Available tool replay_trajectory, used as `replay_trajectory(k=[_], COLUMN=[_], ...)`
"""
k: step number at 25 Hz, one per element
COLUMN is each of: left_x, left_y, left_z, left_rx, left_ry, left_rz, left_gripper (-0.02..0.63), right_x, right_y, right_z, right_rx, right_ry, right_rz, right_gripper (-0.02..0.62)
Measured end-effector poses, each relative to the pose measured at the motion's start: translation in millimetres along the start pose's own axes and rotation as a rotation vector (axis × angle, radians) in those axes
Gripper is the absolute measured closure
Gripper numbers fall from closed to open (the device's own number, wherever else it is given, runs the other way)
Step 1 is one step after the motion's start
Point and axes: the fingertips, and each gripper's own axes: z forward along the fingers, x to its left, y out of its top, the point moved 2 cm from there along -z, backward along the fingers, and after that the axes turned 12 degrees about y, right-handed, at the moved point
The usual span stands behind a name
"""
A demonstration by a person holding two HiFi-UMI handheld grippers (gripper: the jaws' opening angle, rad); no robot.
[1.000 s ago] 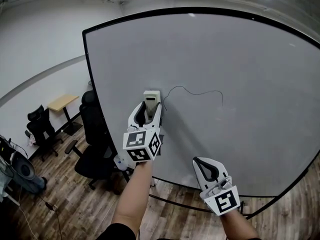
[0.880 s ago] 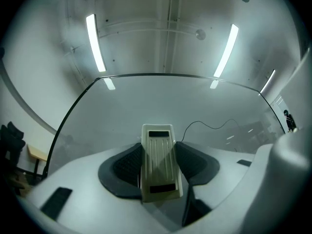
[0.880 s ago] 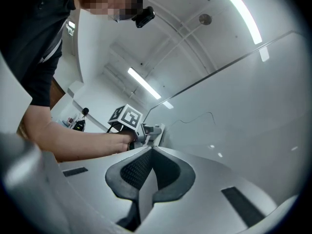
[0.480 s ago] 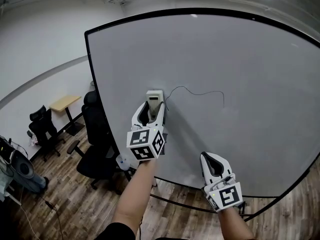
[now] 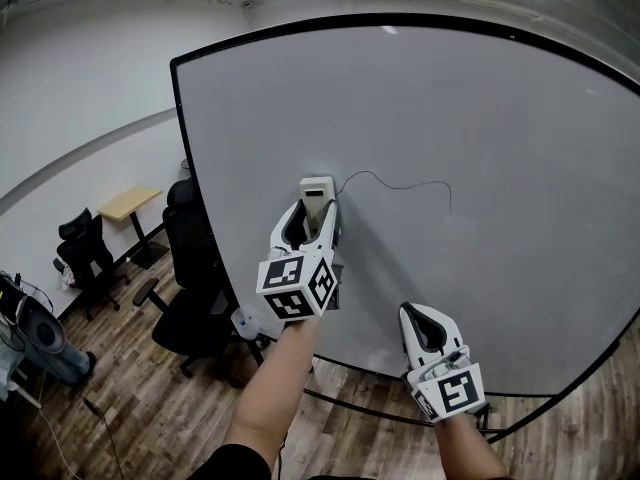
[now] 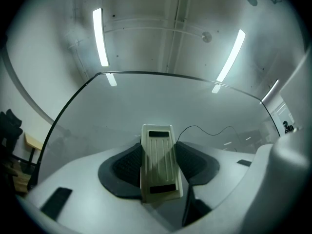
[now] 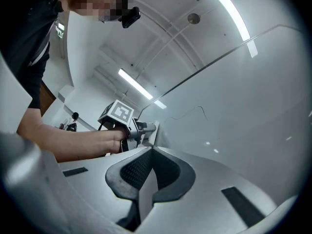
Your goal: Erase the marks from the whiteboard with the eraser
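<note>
The left gripper (image 5: 315, 210) is clamped on the eraser (image 5: 317, 193), whose pale ribbed back faces the camera, and holds it up to the whiteboard (image 5: 520, 108) at the left end of the mark (image 5: 400, 186). The mark is a single thin black line that rises from the eraser, runs right in a shallow curve and hooks down at its far end. All of it is yet to be wiped. The pad appears to lie against the board just beside the mark's start, though no view shows the contact itself.

The right gripper (image 5: 420, 318) hangs well below the mark's right end, its jaws pressed together on nothing, and takes no part.

The risks from here lie in the stroke to the right. The mark is thin and bends, so a straight sweep could pass under its high stretch or miss the downward hook and leave bits of ink. The jaws grip the eraser only by its narrow sides. Uneven pressure could therefore tip it onto one edge and smear the ink, or twist it loose from the grip.
</note>
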Motion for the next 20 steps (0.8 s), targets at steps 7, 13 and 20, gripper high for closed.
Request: replay_trajectory(k=[7, 13, 20], left_x=[-11, -19, -54], left_y=[3, 6, 21], left_z=[4, 5, 4], left_rx=[-0.005, -0.002, -0.02], left_ry=[-0.018, -0.021, -0.072], left_rz=[-0.088, -0.129, -0.135], left_gripper=[0.367, 0.367, 0.365], right_x=[-3, -1, -4], right_y=[6, 10, 14], right_z=[-1, -11, -23], right_rx=[-0.033, -0.04, -0.033], right_ry=[0.001, -0.007, -0.032], right_rz=[-0.006, -0.008, -0.003], right_gripper=[0.575, 0.575, 0.575])
